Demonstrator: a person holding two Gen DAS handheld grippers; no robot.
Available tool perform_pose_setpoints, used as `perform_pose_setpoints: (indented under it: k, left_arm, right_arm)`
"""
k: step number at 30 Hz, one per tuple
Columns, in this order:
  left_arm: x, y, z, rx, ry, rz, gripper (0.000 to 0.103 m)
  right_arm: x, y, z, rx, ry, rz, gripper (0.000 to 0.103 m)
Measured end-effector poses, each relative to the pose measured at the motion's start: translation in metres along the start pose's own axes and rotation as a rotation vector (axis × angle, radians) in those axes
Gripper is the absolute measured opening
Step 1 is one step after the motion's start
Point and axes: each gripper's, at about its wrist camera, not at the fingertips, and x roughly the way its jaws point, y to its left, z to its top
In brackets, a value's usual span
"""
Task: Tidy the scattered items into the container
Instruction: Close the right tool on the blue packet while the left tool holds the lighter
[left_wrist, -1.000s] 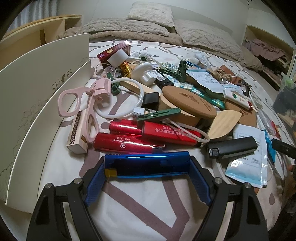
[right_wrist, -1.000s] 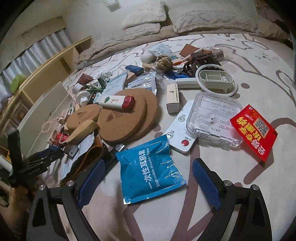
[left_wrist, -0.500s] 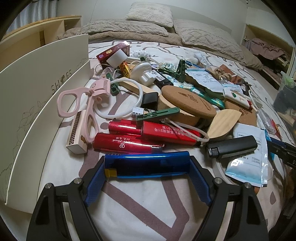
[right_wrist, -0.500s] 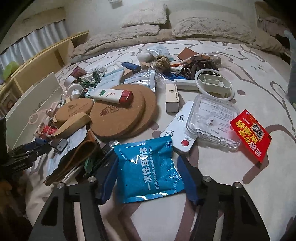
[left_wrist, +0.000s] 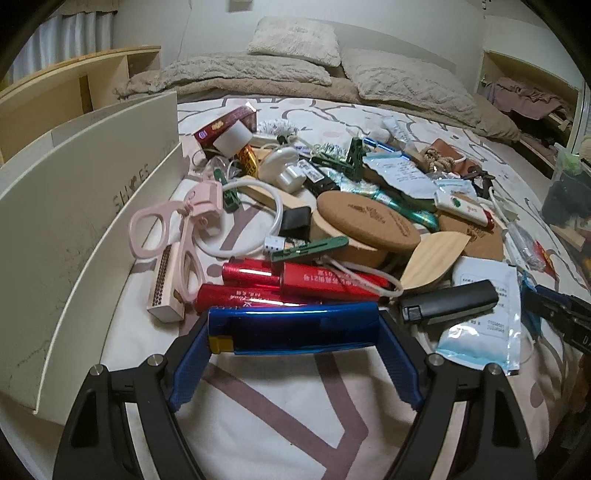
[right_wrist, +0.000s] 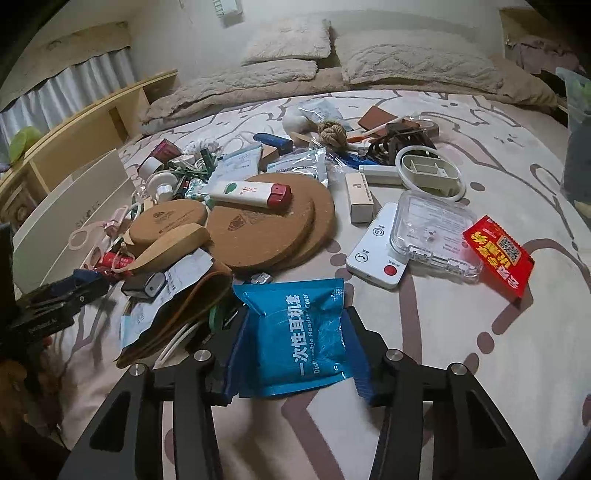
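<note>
A bed with a white sheet (right_wrist: 461, 321) patterned in mauve lines fills the room, three beige pillows (right_wrist: 291, 38) at twelve o'clock. Only the left view shows the left gripper (left_wrist: 293, 341) clamped on a shiny blue bar (left_wrist: 295, 326), the cream shoebox container (left_wrist: 74, 221) at nine o'clock. Only the right view shows the right gripper (right_wrist: 291, 338) closing, its pads already pinching a blue foil packet (right_wrist: 295, 328), with three round cork coasters (right_wrist: 255, 225) at twelve o'clock.

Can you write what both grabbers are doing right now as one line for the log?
left gripper: shut on shiny blue tube | right gripper: closing on blue packet | shoe box: nothing placed yet
</note>
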Motion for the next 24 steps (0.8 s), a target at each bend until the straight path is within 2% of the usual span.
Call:
perform_pose_setpoints:
  k: [5,8,11,16,20,24]
  left_arm:
    - [-0.007,-0.001,0.003,0.005,-0.015,-0.012,0.084]
    - [-0.009,-0.002,0.004,0.008,-0.019,-0.015,0.084]
    - [-0.01,-0.002,0.004,0.008,-0.02,-0.015,0.084]
    - [-0.01,-0.002,0.004,0.001,-0.02,-0.014,0.084]
    - [-0.011,0.0,0.003,-0.001,-0.016,-0.016,0.084]
    - [-0.01,0.0,0.003,-0.002,-0.015,-0.018,0.084]
  right_arm:
    - [-0.006,0.005,-0.002,0.007,-0.009,-0.012,0.046]
    - [-0.001,0.009,-0.005,-0.018,0.004,-0.053,0.047]
    - [0.006,0.01,-0.007,-0.025,0.022,-0.091,0.057]
    - [0.013,0.008,-0.01,-0.042,0.039,-0.091,0.064]
    - [0.015,0.013,-0.013,-0.079,0.03,-0.141,0.066]
    - [0.015,0.015,-0.014,-0.092,0.019,-0.193,0.077]
